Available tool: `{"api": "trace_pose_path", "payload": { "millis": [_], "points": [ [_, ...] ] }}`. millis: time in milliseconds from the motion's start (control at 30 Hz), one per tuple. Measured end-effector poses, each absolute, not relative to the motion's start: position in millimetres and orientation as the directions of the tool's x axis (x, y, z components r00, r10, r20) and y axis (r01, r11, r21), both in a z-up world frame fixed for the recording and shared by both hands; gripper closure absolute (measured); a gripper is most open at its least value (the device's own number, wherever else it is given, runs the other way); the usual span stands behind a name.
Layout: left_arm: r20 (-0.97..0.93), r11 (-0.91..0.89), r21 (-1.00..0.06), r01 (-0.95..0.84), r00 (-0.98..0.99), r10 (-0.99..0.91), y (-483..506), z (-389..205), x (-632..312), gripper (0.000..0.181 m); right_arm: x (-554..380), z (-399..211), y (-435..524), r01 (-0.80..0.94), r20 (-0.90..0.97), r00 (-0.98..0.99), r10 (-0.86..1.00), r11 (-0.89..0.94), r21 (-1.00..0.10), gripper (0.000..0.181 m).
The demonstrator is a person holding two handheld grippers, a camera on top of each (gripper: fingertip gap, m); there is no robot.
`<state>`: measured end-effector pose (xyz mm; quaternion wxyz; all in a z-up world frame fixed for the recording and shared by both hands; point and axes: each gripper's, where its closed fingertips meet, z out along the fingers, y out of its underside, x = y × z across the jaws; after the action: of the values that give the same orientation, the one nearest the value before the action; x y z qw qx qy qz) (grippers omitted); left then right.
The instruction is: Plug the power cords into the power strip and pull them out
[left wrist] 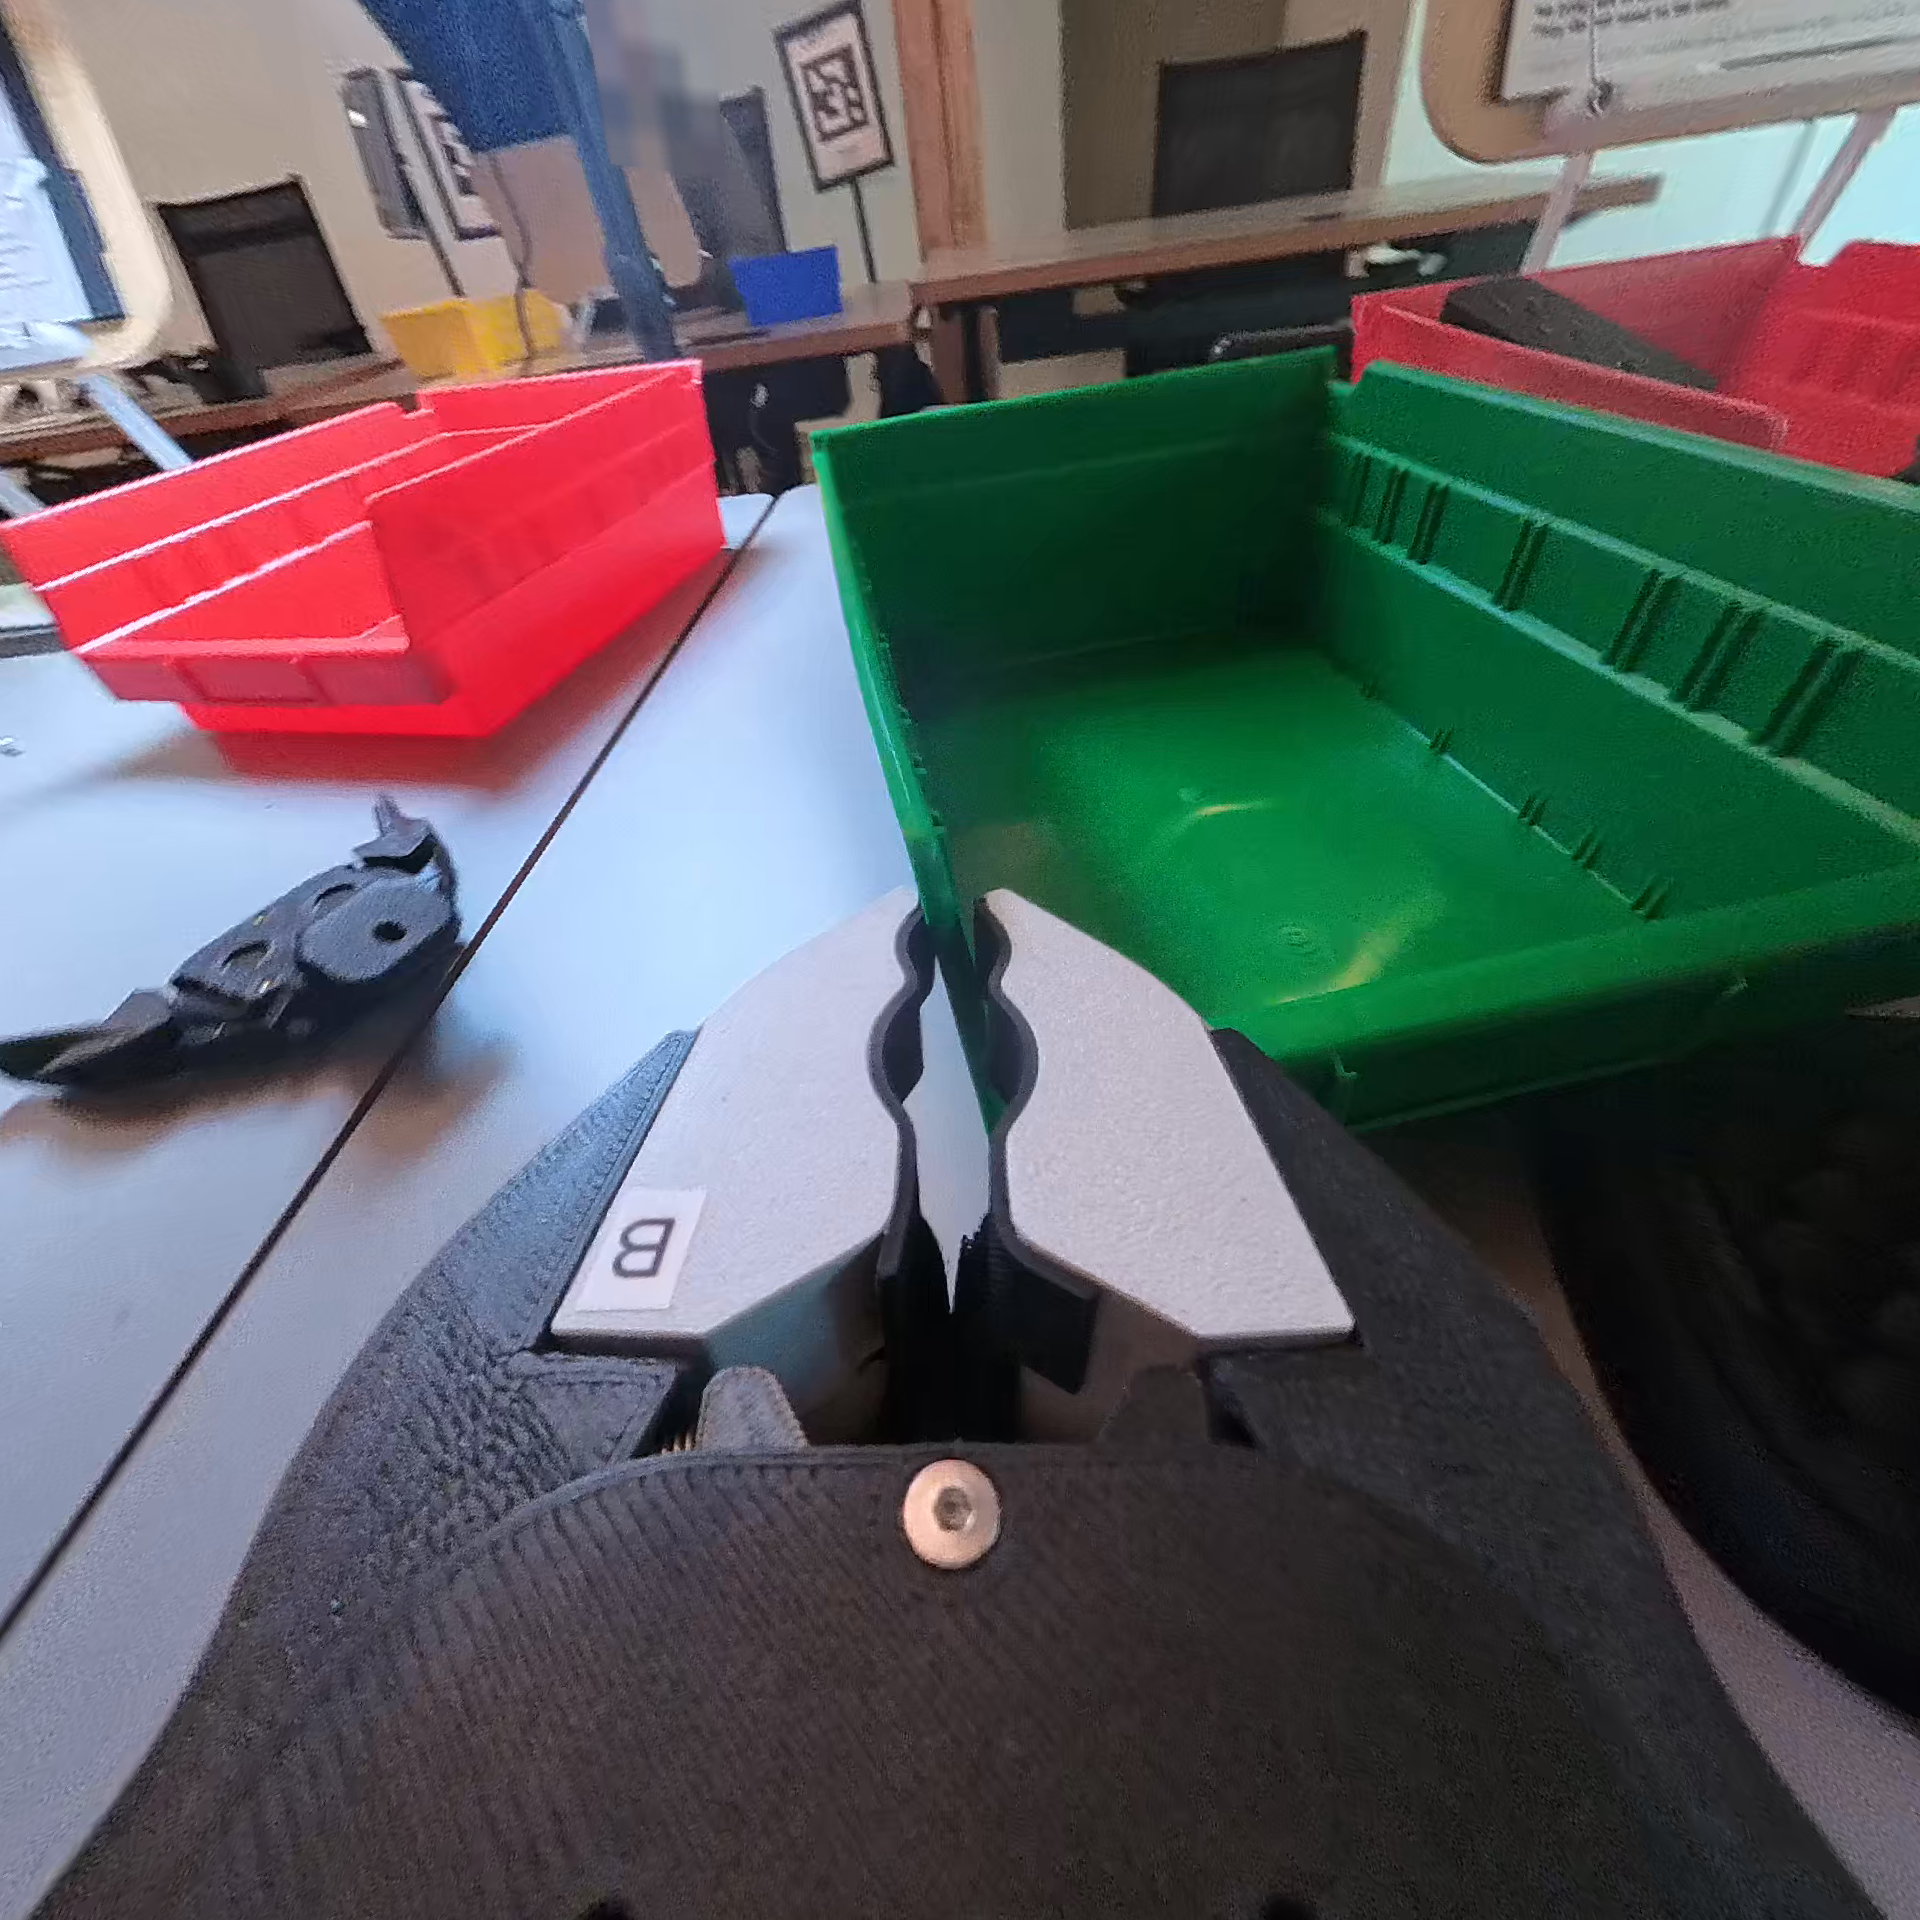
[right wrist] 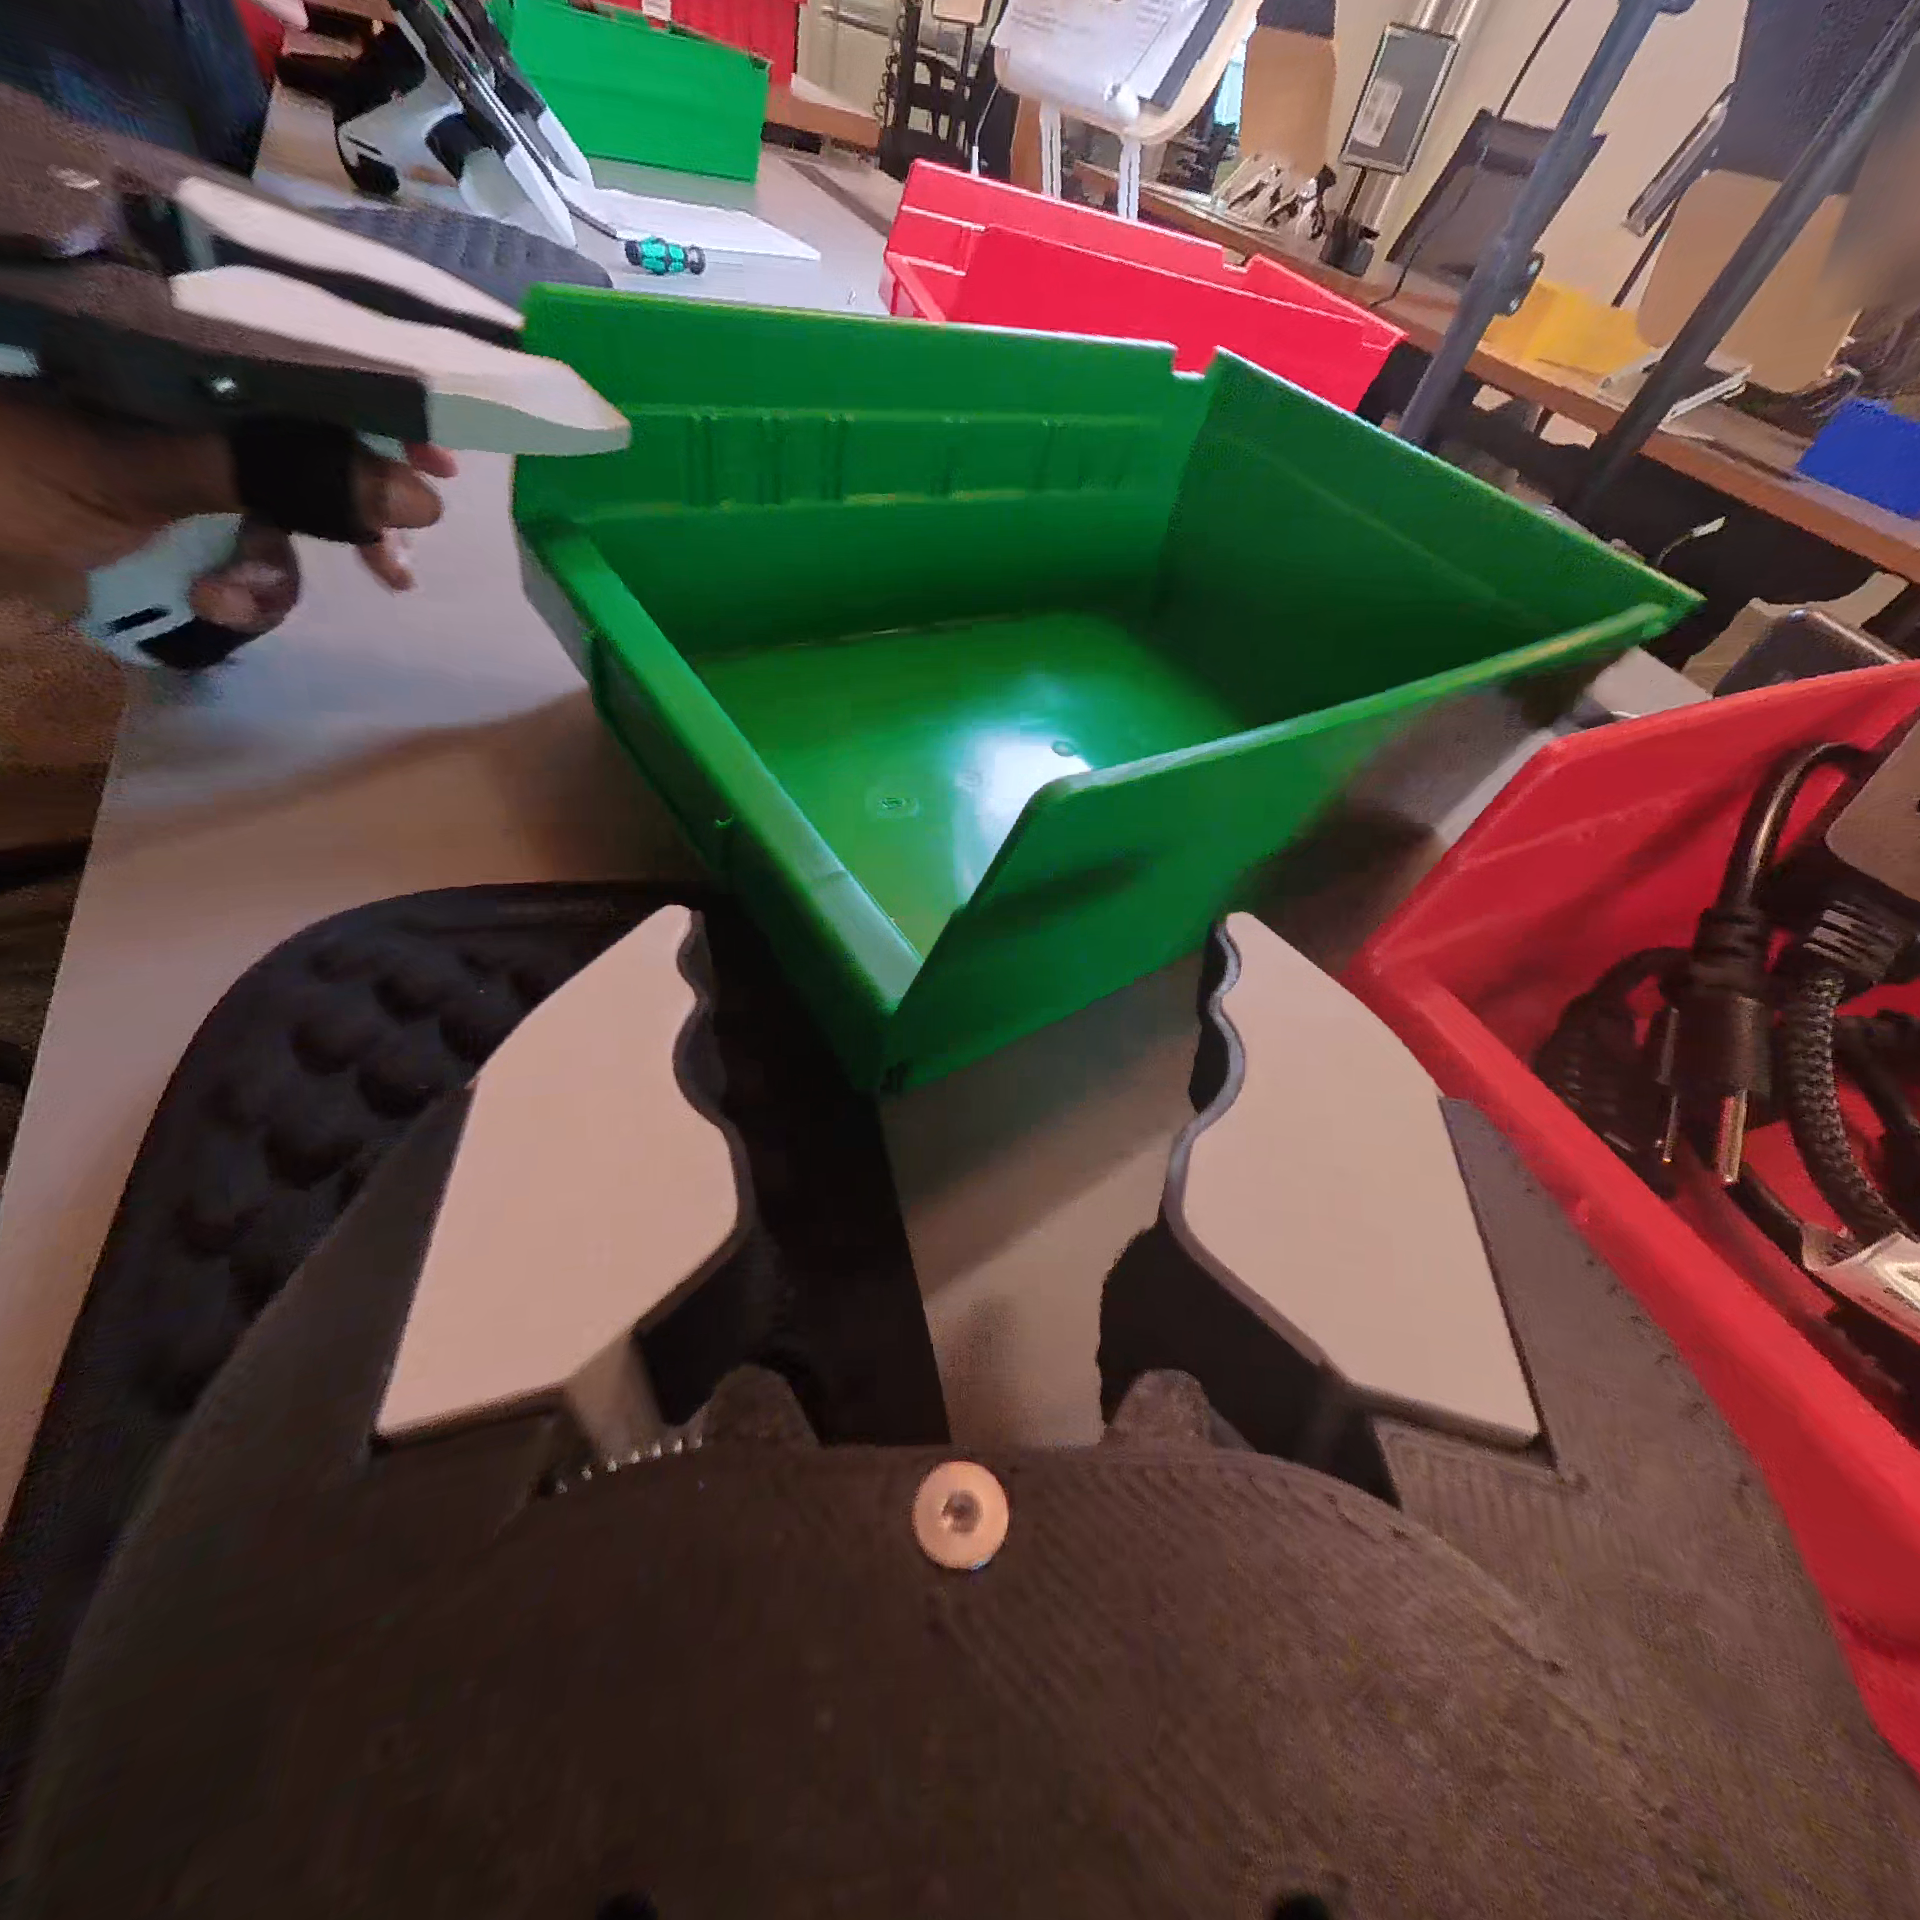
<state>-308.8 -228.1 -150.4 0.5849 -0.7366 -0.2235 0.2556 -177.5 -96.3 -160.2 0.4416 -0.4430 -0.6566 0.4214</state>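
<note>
Power cords (right wrist: 1756, 1049): black, coiled in the red bin (right wrist: 1621, 1226) just right of the green bin (right wrist: 1382, 540); none held.
Power strip: not in view.
Green bin: empty, on the counter (left wrist: 717, 831).
Right gripper (right wrist: 961, 1039): fingers spread, empty, at the green bin's near corner.
Left gripper (left wrist: 951, 997): fingers nearly pressed together, nothing between them, at the green bin's left wall.
Other red bin (left wrist: 416, 561): left of the green bin.
Progress: judged barely begun; fetching, plugging and pulling all remain.

Bins: 1 green (right wrist: 1351, 540), 2 red (right wrist: 1122, 270) (right wrist: 1621, 831); 2 grippers (left wrist: 951, 935) (right wrist: 956, 935).
</note>
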Motion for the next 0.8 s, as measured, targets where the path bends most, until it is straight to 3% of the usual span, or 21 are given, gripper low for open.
{"api": "trace_pose_path", "payload": {
  "millis": [133,333,400,567,800],
  "points": [
    [-0.144,-0.219,-0.976,0.004,0.740,0.657,-238.0,-150.5,-278.5,0.165,-186.1,-157.6,-93.3,0.199,0.204,-0.226,0.953,0.250,-0.947,0.095],
    [-0.120,-0.167,-0.986,-0.009,0.733,0.670,-234.7,-139.9,-278.6,0.102,-210.3,-152.6,-89.4,0.206,0.142,-0.219,0.965,0.188,-0.960,0.103],
    [-0.107,-0.166,-0.986,0.007,0.739,0.665,-231.2,-138.5,-285.6,0.095,-216.7,-150.7,-88.0,0.192,0.125,-0.204,0.971,0.165,-0.967,0.104],
    [-0.113,-0.214,-0.976,0.033,0.766,0.633,-218.2,-145.3,-297.1,0.098,-227.4,-157.3,-84.7,0.213,0.133,-0.180,0.975,0.171,-0.962,0.104],
    [-0.024,-0.185,-0.975,0.123,0.771,0.637,-204.2,-153.0,-306.3,0.126,-236.8,-165.1,-79.1,0.279,0.102,-0.153,0.983,0.143,-0.950,0.109]
  ]
}}
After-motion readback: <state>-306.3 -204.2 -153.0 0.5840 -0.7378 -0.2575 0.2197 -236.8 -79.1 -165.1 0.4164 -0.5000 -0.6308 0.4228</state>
